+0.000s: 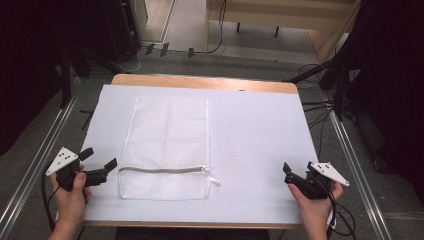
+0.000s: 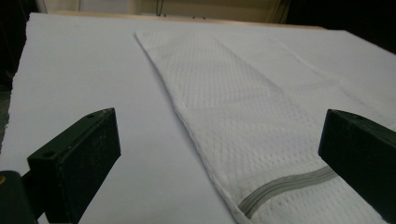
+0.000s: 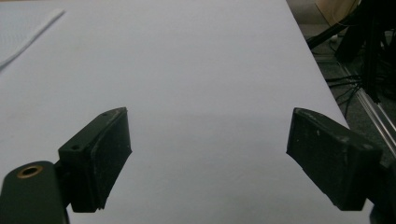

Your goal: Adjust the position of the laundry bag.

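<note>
1. Left gripper view: the left gripper (image 2: 219, 154) has its two black jaws spread wide with nothing between them but the sheet and the bag's edge lying beneath.
2. Its pads (image 2: 88, 163) hang just above the white sheet (image 2: 84, 79), and I cannot tell whether they touch it.
3. A white mesh bag (image 2: 243, 107) lies flat ahead of the jaws, its grey zipper (image 2: 289, 184) running close to the right-hand jaw.
4. Right gripper view: the right gripper (image 3: 208, 158) also has its jaws spread apart, holding nothing, over bare sheet.
5. A corner of the bag (image 3: 23, 28) shows far off at the upper left of that view.
6. From the high view, the left gripper (image 1: 102, 167) sits just beside the bag's near left corner, level with the zipper (image 1: 162, 170).
7. The right gripper (image 1: 291, 176) sits near the sheet's near right corner, well apart from the bag (image 1: 167, 145).
8. A hand (image 1: 70, 197) holds each gripper; the other hand (image 1: 315, 200) is at the lower right.
9. The sheet (image 1: 250, 135) covers a wooden table (image 1: 200, 81), and the bag lies on its left half, long side running away from the person.
</note>
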Tool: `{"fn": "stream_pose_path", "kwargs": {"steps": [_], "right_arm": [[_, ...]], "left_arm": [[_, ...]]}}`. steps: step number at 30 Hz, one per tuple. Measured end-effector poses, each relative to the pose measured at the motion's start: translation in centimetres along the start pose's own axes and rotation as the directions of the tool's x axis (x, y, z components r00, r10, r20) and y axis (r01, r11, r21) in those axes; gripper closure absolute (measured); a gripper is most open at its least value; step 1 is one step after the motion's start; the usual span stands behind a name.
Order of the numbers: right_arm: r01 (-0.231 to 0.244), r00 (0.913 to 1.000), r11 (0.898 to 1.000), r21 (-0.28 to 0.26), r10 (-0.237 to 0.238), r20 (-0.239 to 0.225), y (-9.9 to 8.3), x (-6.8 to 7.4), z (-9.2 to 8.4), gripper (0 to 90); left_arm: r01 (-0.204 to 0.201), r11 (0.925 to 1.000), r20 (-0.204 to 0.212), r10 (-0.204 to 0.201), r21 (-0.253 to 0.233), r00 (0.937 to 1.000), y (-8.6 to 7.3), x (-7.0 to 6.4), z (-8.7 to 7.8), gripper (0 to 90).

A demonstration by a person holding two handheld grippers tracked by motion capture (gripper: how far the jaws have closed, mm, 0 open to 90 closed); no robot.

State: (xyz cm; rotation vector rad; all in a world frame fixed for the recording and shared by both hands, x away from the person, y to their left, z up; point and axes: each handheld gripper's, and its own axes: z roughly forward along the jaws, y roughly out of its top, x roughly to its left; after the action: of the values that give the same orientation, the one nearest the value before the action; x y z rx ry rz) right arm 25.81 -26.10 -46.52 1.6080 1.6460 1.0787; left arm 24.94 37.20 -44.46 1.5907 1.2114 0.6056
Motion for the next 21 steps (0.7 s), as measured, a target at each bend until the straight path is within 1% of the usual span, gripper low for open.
{"fn": "stream_pose_path", "kwargs": {"steps": [2, 3, 4, 6, 7, 8, 9, 10, 11, 12, 13, 14, 16, 17, 18, 20, 21], "right_arm": [[0.009, 0.9999, 1.0, -0.008, -0.009, -0.004, 0.2, 0.6, 0.0, 16.7], [0.009, 0.9999, 1.0, -0.008, -0.009, -0.004, 0.2, 0.6, 0.0, 16.7], [0.026, 0.9996, 1.0, -0.015, -0.026, -0.01, 0.6, 1.5, 0.1, 19.7], [0.036, 0.9984, 0.999, -0.029, -0.037, -0.044, 1.1, 2.6, 0.1, 24.7], [0.048, 0.9968, 0.998, -0.035, -0.05, -0.063, 1.3, 3.2, 0.2, 26.9], [0.059, 0.9948, 0.997, -0.044, -0.062, -0.08, 1.6, 3.9, 0.3, 29.3], [0.059, 0.9948, 0.997, -0.044, -0.062, -0.08, 1.6, 3.9, 0.3, 29.3], [0.074, 0.9919, 0.996, -0.048, -0.078, -0.1, 1.8, 4.6, 0.4, 30.5], [0.087, 0.9894, 0.995, -0.046, -0.092, -0.113, 1.9, 5.4, 0.7, 30.9], [0.11, 0.9842, 0.993, -0.043, -0.115, -0.135, 2.3, 6.9, 1.4, 36.1], [0.11, 0.9842, 0.993, -0.043, -0.115, -0.135, 2.3, 6.9, 1.4, 36.1], [0.124, 0.9776, 0.992, -0.032, -0.127, -0.168, 2.6, 8.6, 2.2, 38.8], [0.14, 0.9678, 0.99, -0.023, -0.142, -0.208, 2.9, 10.2, 3.1, 39.6], [0.145, 0.9648, 0.989, -0.008, -0.143, -0.221, 3.0, 11.1, 3.5, 39.9], [0.15, 0.9594, 0.989, 0.004, -0.144, -0.242, 3.1, 11.9, 4.0, 40.7], [0.155, 0.9514, 0.988, 0.024, -0.143, -0.273, 3.3, 13.5, 5.0, 44.1], [0.155, 0.9514, 0.988, 0.024, -0.143, -0.273, 3.3, 13.5, 5.0, 44.1]], "left_arm": [[0.002, 1.0, -0.005, -0.002, -0.009, 1.0, 0.1, -0.1, 0.0, 0.0], [0.002, 1.0, -0.005, -0.002, -0.009, 1.0, 0.1, -0.1, 0.0, 0.0], [0.011, 0.9999, -0.017, -0.011, -0.008, 0.9998, 0.1, -0.3, 0.1, 0.0], [0.015, 0.9998, -0.028, -0.015, -0.012, 0.9995, 0.2, -0.6, 0.2, 0.0], [0.015, 0.9998, -0.028, -0.015, -0.012, 0.9995, 0.2, -0.6, 0.2, 0.0], [0.012, 0.9998, -0.033, -0.012, -0.018, 0.9994, 0.5, -0.9, 0.1, 0.0], [0.012, 0.9998, -0.033, -0.012, -0.018, 0.9994, 0.5, -0.9, 0.1, 0.0], [0.01, 0.9997, -0.032, -0.011, -0.024, 0.9994, 0.6, -1.1, 0.1, 0.0], [0.004, 0.9995, -0.044, -0.006, -0.031, 0.999, 0.7, -1.3, 0.1, 1.5], [-0.003, 0.9995, -0.063, 0.001, -0.032, 0.998, 0.8, -1.6, 0.1, 9.6], [-0.003, 0.9995, -0.063, 0.001, -0.032, 0.998, 0.8, -1.6, 0.1, 10.4], [-0.002, 0.9995, -0.061, 0.0, -0.031, 0.9982, 0.8, -1.7, 0.1, 10.3], [-0.01, 0.9998, -0.065, 0.009, -0.015, 0.9979, 0.6, -1.7, 0.1, 9.1], [-0.015, 0.9999, -0.069, 0.015, -0.007, 0.9975, 0.6, -1.7, 0.1, 8.1], [-0.02, 0.9998, -0.073, 0.02, 0.0, 0.9971, 0.5, -1.7, 0.1, 7.3], [-0.023, 0.9997, -0.081, 0.024, 0.008, 0.9964, 0.5, -1.7, 0.1, 7.2], [-0.023, 0.9997, -0.081, 0.024, 0.008, 0.9964, 0.5, -1.7, 0.1, 7.2]]}}
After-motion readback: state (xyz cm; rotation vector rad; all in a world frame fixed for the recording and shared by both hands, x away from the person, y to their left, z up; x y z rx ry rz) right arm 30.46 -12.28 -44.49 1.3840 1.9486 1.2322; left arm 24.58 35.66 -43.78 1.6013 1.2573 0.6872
